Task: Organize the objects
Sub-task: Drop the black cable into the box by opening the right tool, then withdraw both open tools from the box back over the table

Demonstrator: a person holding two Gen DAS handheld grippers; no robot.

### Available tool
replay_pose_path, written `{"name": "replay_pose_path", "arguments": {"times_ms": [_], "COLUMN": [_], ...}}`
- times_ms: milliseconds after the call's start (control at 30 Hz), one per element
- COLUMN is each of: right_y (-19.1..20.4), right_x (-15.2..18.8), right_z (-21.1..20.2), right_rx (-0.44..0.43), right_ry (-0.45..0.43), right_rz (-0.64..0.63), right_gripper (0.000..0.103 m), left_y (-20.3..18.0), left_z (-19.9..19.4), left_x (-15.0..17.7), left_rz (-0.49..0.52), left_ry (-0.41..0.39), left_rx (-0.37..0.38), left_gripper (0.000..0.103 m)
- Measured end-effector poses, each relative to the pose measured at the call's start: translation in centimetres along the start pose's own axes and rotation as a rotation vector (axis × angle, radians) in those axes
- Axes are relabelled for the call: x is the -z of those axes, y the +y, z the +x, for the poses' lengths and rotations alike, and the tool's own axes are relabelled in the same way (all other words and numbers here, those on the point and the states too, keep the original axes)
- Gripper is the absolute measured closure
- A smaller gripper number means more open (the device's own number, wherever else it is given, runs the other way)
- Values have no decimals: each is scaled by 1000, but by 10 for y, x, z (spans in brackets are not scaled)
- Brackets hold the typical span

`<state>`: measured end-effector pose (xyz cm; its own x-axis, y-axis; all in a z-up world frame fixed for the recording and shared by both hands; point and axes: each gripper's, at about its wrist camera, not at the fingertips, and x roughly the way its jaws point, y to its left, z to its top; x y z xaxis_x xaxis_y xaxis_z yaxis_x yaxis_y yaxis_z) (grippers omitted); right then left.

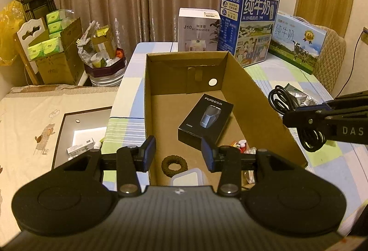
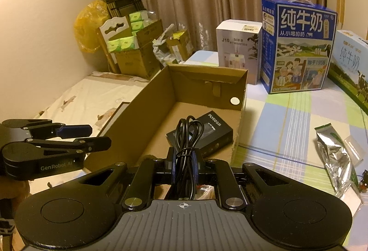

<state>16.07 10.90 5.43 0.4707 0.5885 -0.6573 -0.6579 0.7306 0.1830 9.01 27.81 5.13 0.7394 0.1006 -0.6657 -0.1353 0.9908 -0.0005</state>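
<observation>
So the biggest thing here is the table with the pastel checked cloth point(image 2: 287, 117), and sitting on it is the open brown corrugated cardboard box point(image 1: 253, 94) with tall plain walls and a white round sticker on the far one. Behind the box stand three retail cartons in a row: a glossy blue milk carton with a carry handle point(image 2: 299, 48), a paler flat milk gift case point(image 1: 296, 41) leaning beside it, and a white humidifier box point(image 1: 197, 30).

Inside the cardboard box lies a matte black FLYCO shaver box point(image 1: 205, 122), flat on the floor near the right wall. Closer in there's a dark fuzzy ring point(image 1: 174, 163), a translucent plastic container point(image 1: 187, 178) and some small bits I can't make out.

Right gripper point(image 2: 184, 163) is clamped tight on a bundle of glossy black cable point(image 2: 187, 136) — loops stick up above the pads, hanging over the box's near end. Left gripper point(image 1: 178, 153) has its blue pads partly apart with nothing between them, over the box's left wall.

Out on the cloth to the right — a crinkled silver foil pouch point(image 2: 333, 154).
</observation>
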Motion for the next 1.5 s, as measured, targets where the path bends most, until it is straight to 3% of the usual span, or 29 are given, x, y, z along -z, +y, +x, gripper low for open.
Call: {"name": "replay_pose_path", "arguments": {"times_ms": [300,333,367,433,833,1233,1433,1500], "right_y": [-5,-7,-9,-15,-35,-53,-59,-62], "right_x": [-4,-4,-4,-4,28,61,72,77], "right_z": [7,6,4,0,-38,-109,-142,-154], "right_rx": [-52,-51,-51,-59,15,89,112,116], "right_ry": [-52,-69,-85,-111,-95,-119,-150,-167], "right_rz": [77,92,105,133,193,246,271,282], "right_gripper": [89,76,54,40,40,40,40,40], "left_y": [4,4,5,6,3,-37,-60,-68], "left_z": [2,3,3,3,-10,-52,-74,-82], "left_x": [3,3,4,6,15,21,25,27], "left_rz": [-15,-16,-17,-19,-55,-33,-14,-8], "left_ry": [8,10,12,15,12,-13,-24,-35], "left_rx": [5,6,8,8,21,52,57,64], "left_gripper": [65,65,65,65,64,48,37,28]}}
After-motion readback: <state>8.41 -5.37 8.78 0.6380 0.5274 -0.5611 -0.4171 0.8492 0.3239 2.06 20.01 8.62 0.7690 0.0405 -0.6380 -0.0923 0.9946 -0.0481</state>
